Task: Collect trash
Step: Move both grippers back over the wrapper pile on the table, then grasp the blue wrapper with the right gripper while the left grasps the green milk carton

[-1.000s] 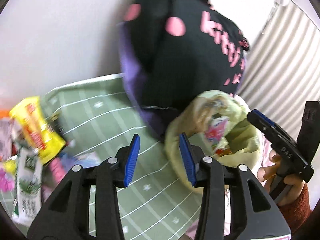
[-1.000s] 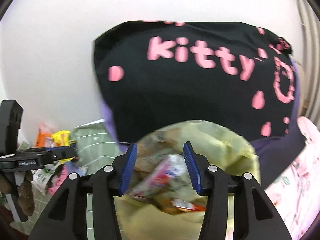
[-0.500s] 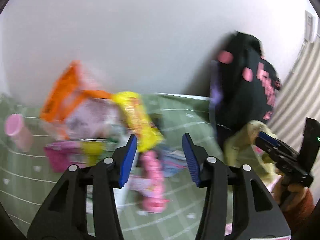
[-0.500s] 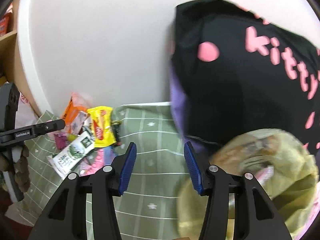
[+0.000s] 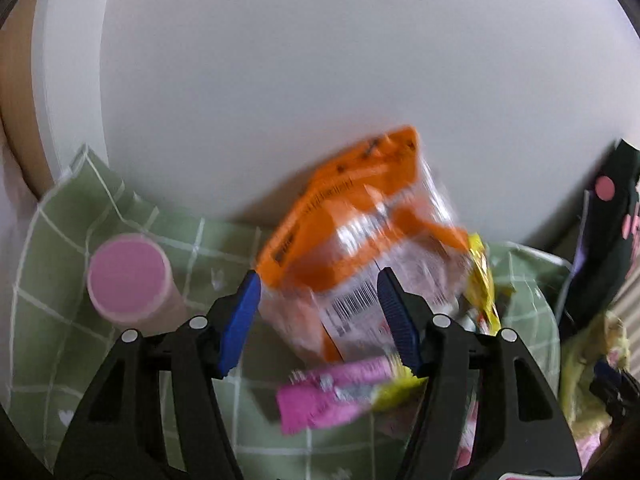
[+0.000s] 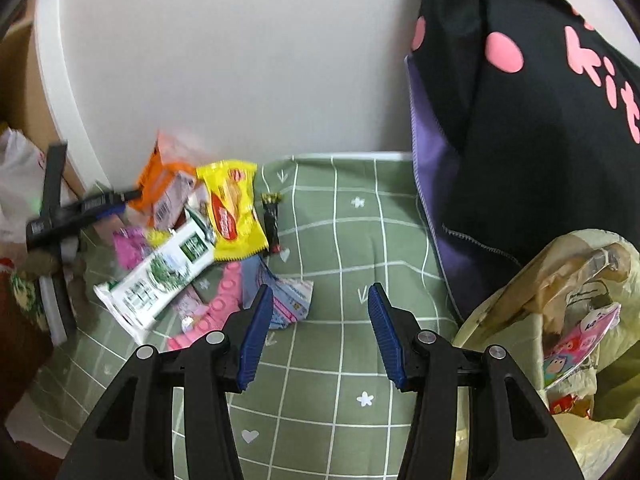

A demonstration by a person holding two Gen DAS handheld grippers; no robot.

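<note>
A pile of wrappers lies on the green checked cloth (image 6: 344, 240) against the wall: an orange and clear packet (image 5: 360, 232), a yellow packet (image 6: 234, 208), a white and green pack (image 6: 160, 276), pink wrappers (image 5: 328, 396) and a small black bar (image 6: 272, 220). My left gripper (image 5: 318, 308) hangs just before the orange packet, its jaws opening and the pads not touching it. From the right wrist view, the left gripper (image 6: 92, 208) sits at the pile's left edge. My right gripper (image 6: 320, 320) is open over bare cloth, right of the pile. A pale yellow trash bag (image 6: 560, 320) holding wrappers stands at the right.
A pink-capped tube (image 5: 128, 280) stands on the cloth left of the pile. A black bag with pink lettering (image 6: 520, 120) leans on the wall behind the trash bag. The white wall closes off the back. A person's hand in a red sleeve (image 6: 24, 292) is at the far left.
Both views have swung left from the trash bag to the wrapper pile. The left gripper has come close to the orange packet and its jaws stand wider. The right gripper's jaws are unchanged.
</note>
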